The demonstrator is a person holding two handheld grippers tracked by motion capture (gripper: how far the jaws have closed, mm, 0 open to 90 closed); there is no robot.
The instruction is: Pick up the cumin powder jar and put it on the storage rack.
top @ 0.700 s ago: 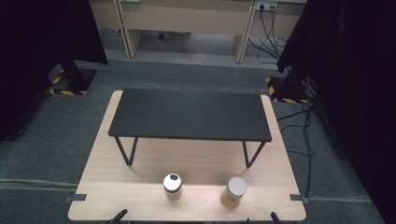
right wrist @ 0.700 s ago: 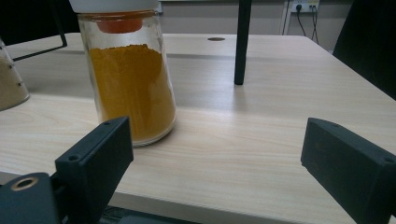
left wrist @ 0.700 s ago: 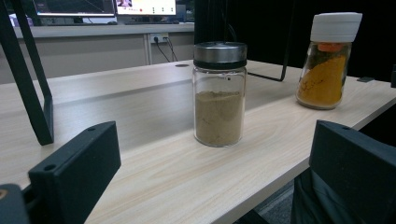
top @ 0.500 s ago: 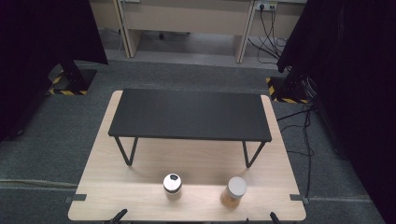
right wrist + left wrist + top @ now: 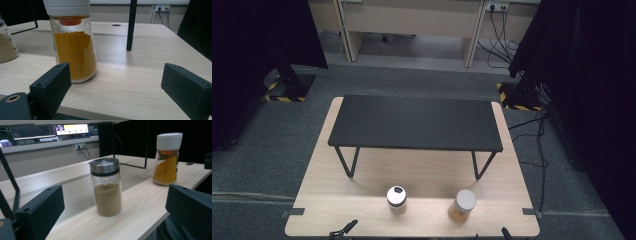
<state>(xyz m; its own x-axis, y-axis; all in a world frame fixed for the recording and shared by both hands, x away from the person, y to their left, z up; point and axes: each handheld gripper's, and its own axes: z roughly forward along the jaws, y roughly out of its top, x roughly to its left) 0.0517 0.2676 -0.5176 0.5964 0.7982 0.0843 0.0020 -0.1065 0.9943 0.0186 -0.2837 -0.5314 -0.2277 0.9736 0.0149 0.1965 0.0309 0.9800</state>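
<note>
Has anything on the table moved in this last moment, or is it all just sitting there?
Nothing has visibly changed. The jar with the metal lid and the white-capped jar of orange powder stand where they stood, apart, in front of the black shelf. The left gripper and right gripper wait at the table's near edge, fingers open and empty.

Glass shaker (image 5: 397,199), metal lid, tan powder: upright, before the black shelf (image 5: 416,123). Glass jar (image 5: 463,205), white cap, orange powder: upright, beside it, right of shelf centre.
</note>
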